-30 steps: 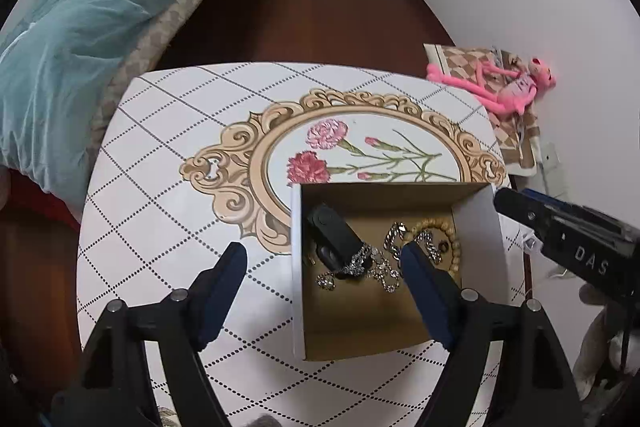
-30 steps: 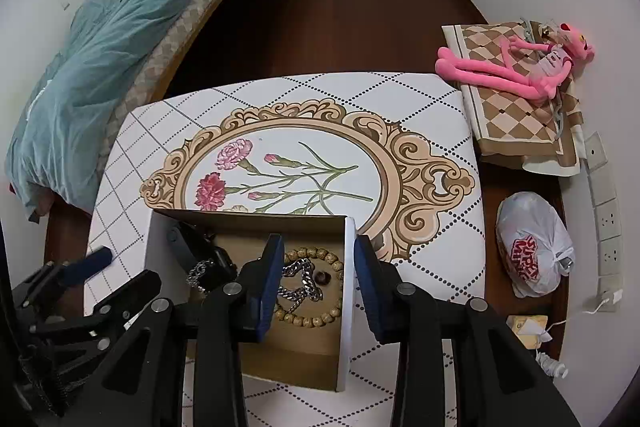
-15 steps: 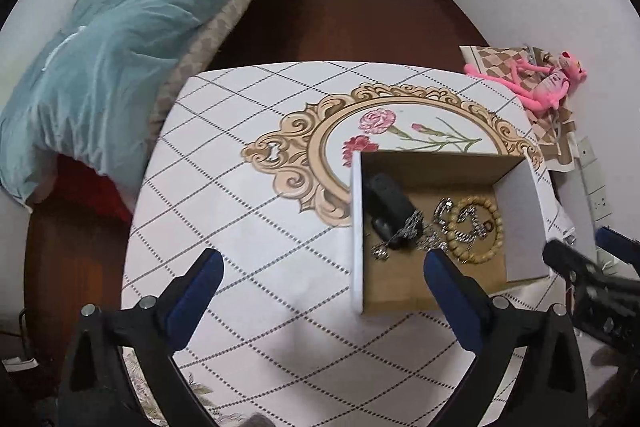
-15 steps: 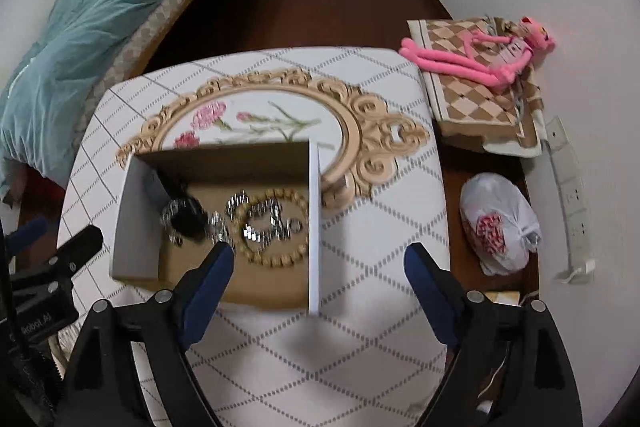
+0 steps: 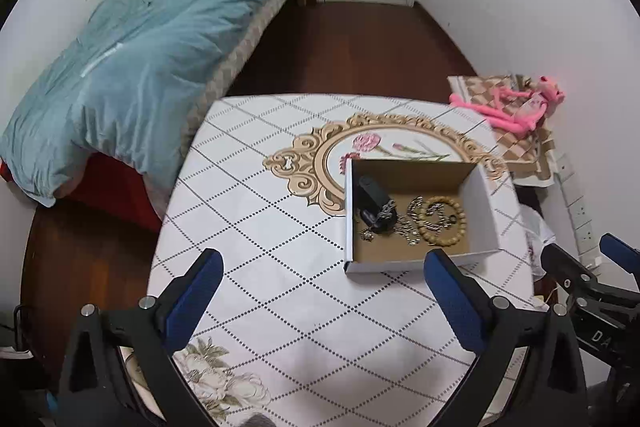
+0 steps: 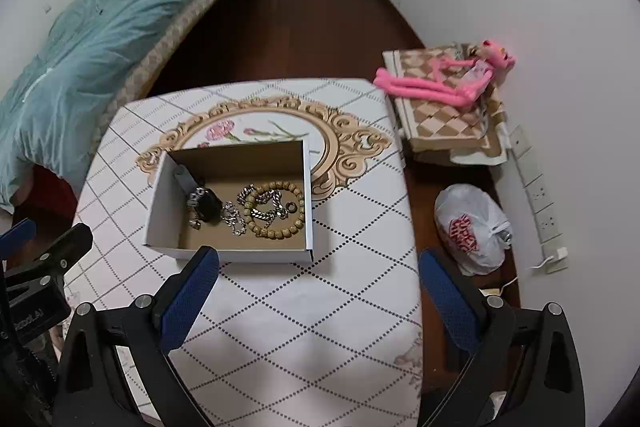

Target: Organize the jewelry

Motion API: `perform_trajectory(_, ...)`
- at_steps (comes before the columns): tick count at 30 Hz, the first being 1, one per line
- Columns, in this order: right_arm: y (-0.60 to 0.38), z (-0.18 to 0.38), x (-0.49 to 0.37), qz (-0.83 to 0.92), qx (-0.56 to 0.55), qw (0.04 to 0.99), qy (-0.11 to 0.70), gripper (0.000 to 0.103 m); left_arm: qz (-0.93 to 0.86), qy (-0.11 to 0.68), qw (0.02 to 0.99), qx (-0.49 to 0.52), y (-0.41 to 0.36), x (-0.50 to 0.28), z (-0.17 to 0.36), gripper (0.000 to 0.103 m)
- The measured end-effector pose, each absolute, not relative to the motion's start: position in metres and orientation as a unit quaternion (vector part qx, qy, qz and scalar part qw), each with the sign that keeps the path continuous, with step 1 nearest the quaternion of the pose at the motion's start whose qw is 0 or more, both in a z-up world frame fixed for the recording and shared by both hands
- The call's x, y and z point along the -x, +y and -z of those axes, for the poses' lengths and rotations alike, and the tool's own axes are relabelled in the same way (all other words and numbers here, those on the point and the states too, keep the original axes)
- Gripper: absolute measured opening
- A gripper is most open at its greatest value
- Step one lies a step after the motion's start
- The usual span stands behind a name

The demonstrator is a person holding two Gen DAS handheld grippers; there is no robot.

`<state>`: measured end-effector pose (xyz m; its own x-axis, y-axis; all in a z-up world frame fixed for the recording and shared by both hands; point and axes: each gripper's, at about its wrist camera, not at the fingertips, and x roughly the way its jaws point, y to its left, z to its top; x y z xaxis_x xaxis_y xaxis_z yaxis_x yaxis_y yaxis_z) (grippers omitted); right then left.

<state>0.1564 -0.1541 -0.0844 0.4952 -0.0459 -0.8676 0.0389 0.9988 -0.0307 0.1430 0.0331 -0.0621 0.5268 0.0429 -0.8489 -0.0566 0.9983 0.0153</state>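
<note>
Now both grippers, left (image 5: 320,285) and right (image 6: 318,281), hover with jaws spread wide above the surface (image 6: 304,311), near the box (image 6: 308,195) holding beads (image 6: 276,209).

bracelet (image 6: 276,209) in box (image 6: 160,199) | box on table (image 6: 320,307)

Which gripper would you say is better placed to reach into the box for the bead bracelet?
Probably the right gripper: the cardboard box lies just ahead of its open jaws, with the bead bracelet near its axis. The left gripper faces bare table.
</note>
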Motion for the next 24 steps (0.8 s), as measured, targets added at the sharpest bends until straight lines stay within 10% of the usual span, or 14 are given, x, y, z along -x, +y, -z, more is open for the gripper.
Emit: perform_trajectory(24,-0.158,-0.081,-0.020,0.041,0.014,0.931,0.364,0.103,-0.006,0.377,0.926,0.009,0.016,-0.032,-0.074,0.102)
